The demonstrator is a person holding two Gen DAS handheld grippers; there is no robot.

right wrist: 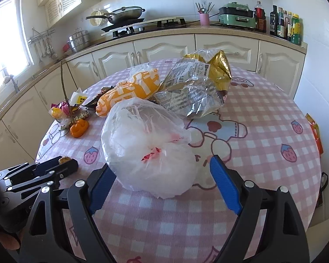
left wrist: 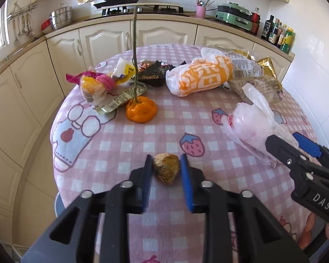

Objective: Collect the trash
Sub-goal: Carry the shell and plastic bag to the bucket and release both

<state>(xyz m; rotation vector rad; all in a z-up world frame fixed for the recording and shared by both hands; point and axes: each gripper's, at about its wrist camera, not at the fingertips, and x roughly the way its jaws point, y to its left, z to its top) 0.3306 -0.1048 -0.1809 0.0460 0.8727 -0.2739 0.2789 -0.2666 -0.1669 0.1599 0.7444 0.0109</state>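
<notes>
Left wrist view looks across a round table [left wrist: 111,153] covered in a pink checked cloth printed with strawberries and cartoon figures, with cream kitchen cabinets [left wrist: 105,41] and a counter curving behind it. Along the far half of the table lies the trash: a crumpled gold-and-clear snack bag [right wrist: 199,83], an orange-and-white plastic bag [left wrist: 201,76] just left of it, and a tied translucent white plastic bag [right wrist: 149,144] nearer the front edge. Right wrist view shows the right gripper [right wrist: 162,179] spread wide, its blue pads on either side of that white bag, the left pad against the bag's side and the right pad apart from it. Farther left sits a cluster of small wrappers [left wrist: 100,87], a dark torn wrapper [left wrist: 153,72], and an orange peel [left wrist: 141,110] with a thin dry stem [left wrist: 134,43] rising upright from beside it. Nearest the front edge, the left gripper [left wrist: 165,164] is at a narrow gap around a small brown crumpled lump [left wrist: 166,168], with both blue pads just beside or touching its sides; whether they actually press it I cannot tell, and the lump rests on the cloth.
</notes>
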